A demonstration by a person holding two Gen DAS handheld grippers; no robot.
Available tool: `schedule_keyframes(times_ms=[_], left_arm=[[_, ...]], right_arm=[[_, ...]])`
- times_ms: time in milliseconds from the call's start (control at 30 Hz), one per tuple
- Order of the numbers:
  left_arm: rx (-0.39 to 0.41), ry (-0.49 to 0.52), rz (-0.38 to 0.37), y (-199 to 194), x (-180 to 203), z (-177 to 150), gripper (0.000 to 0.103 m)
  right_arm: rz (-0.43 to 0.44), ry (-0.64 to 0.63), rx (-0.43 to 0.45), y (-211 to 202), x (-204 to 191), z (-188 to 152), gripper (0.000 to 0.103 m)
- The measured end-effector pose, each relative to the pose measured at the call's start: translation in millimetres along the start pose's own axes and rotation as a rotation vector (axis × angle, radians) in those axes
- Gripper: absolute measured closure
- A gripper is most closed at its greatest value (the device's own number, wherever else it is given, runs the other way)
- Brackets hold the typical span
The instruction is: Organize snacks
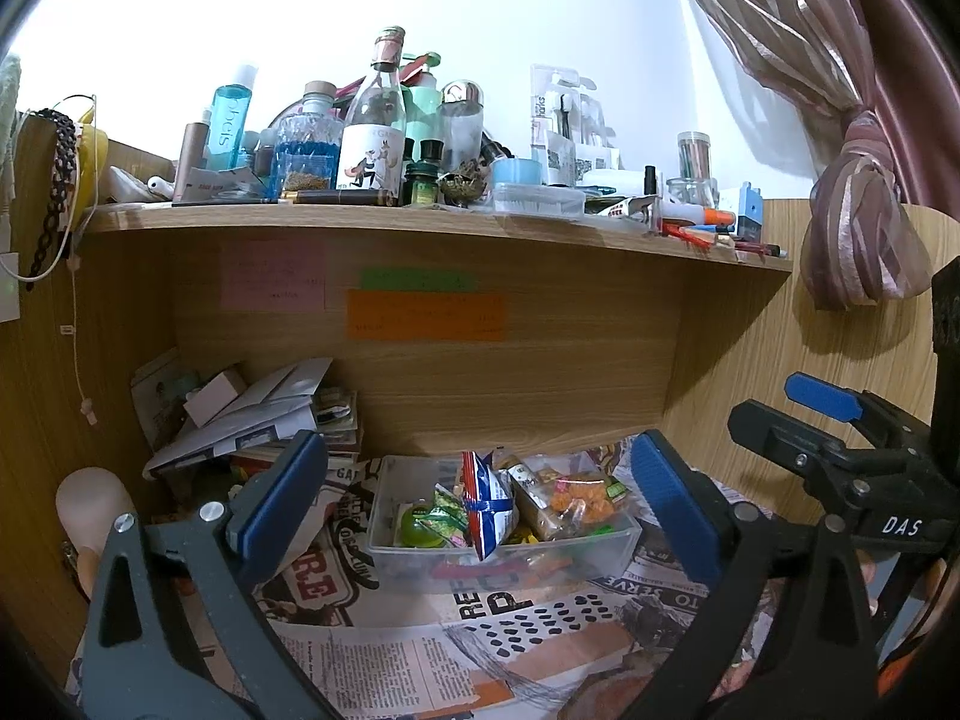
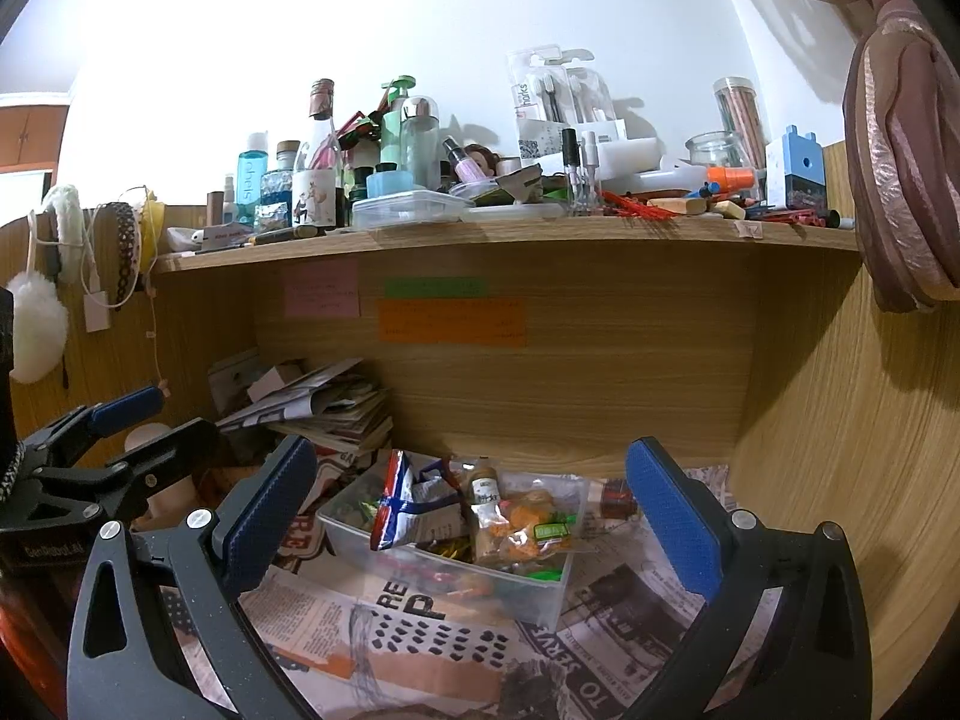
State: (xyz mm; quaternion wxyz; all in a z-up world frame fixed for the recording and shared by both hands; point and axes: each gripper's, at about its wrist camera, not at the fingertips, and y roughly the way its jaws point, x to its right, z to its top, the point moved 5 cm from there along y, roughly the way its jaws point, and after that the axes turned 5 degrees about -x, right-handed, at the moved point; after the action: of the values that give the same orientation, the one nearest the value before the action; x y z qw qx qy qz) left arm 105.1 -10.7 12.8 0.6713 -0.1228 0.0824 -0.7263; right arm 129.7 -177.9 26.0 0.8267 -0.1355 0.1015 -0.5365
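A clear plastic box [image 1: 606,546] [image 2: 540,591] sits on newspaper under the wooden shelf. It holds several snacks: a red, white and blue packet [image 1: 489,507] [image 2: 399,510], a pack of orange snacks [image 1: 585,495] [image 2: 528,525], green wrappers [image 1: 447,516] and a green round thing [image 1: 414,525]. My left gripper [image 1: 480,510] is open and empty, in front of the box. My right gripper [image 2: 474,516] is open and empty, also in front of the box. The right gripper shows at the right of the left wrist view [image 1: 798,414], the left at the left of the right wrist view [image 2: 138,414].
The shelf [image 1: 420,219] [image 2: 510,237] above is crowded with bottles, jars and pens. A stack of papers and booklets [image 1: 252,414] [image 2: 336,405] lies at the back left. Newspaper [image 1: 510,630] [image 2: 432,648] covers the surface. A tied curtain [image 1: 858,216] [image 2: 900,180] hangs at the right.
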Motion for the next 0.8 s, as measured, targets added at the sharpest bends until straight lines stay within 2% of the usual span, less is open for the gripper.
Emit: schedule_keyframes(times_ms=[800], left_arm=[[-0.010, 0.001, -0.003, 4.3, -1.7, -1.9, 0.000]], right_arm=[[-0.006, 0.009, -0.001, 0.3, -2.1, -0.4, 0.000]])
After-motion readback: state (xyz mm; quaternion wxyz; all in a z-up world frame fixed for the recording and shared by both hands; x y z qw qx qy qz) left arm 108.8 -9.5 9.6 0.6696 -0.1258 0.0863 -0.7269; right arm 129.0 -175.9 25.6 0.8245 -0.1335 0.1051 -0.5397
